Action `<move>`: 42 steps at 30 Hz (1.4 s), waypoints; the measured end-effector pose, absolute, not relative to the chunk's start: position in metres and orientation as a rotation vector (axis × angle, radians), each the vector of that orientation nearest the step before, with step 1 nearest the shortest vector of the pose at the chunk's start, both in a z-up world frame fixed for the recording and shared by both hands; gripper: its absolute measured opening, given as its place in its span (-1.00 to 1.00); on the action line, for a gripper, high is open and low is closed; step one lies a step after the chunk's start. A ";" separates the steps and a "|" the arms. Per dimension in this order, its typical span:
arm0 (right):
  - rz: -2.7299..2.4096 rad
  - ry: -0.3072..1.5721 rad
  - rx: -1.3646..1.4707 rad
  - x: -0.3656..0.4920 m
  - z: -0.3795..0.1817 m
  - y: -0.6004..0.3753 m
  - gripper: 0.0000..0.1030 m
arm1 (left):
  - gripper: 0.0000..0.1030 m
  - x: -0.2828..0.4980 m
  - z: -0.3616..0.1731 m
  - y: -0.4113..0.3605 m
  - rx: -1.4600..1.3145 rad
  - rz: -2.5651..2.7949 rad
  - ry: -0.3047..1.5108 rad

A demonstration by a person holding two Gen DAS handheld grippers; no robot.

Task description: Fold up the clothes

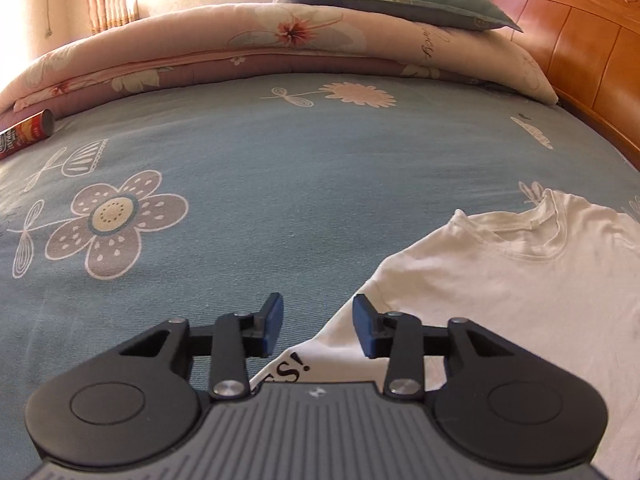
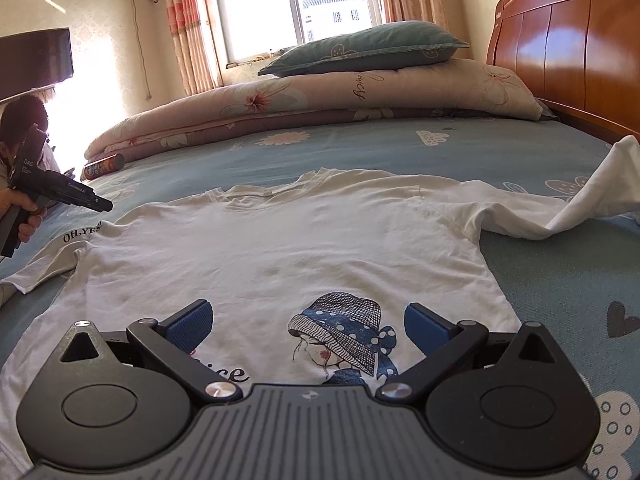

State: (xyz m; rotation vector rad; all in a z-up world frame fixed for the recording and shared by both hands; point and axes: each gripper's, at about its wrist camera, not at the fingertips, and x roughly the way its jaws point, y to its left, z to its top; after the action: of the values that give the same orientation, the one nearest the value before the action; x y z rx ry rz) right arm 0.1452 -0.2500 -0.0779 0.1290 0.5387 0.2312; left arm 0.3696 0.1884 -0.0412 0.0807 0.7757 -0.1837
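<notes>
Bed (image 1: 304,184) with blue flowered sheet. Folded floral quilt (image 2: 320,108) along the far edge, teal pillow (image 2: 368,50) on top of it, wooden headboard (image 2: 568,48) to the right. A snack canister (image 1: 28,130) lies on its side against the quilt's left end, well apart from the work area. Window and curtains behind.

White T-shirt (image 2: 280,248) spread flat on the sheet, print side up, collar toward the quilt. Its right sleeve (image 2: 592,196) is bunched and raised; the left sleeve, lettered "OH, YES", lies flat.

Right tongs (image 2: 308,328) spread wide, empty, above the shirt's chest print. Left tongs (image 1: 319,326) partly spread, empty, hovering over the lettered sleeve's edge; the shirt body lies to their right. A hand (image 2: 28,216) grips the left tool.
</notes>
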 end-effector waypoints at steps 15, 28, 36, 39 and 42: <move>0.248 0.552 0.126 0.146 -0.077 -0.250 1.00 | -1.00 0.419 -0.073 0.151 0.184 -0.139 0.807; 0.272 0.522 0.165 0.140 -0.066 -0.253 1.00 | -0.57 0.342 0.002 0.181 0.195 -0.060 0.825; 0.297 0.506 0.186 0.134 -0.064 -0.252 1.00 | -0.32 0.237 0.024 0.236 0.143 0.090 0.878; 0.295 0.488 0.187 0.131 -0.064 -0.251 1.00 | -0.28 0.196 0.018 0.262 0.086 0.151 0.901; 0.288 0.479 0.189 0.129 -0.067 -0.251 1.00 | -0.22 0.155 -0.001 0.292 0.000 0.221 0.937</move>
State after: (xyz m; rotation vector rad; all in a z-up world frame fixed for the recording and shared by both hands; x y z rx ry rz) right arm 0.1292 -0.2508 -0.0668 0.1889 0.4791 0.2885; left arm 0.1550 0.2916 -0.0005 0.0004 0.9374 0.2207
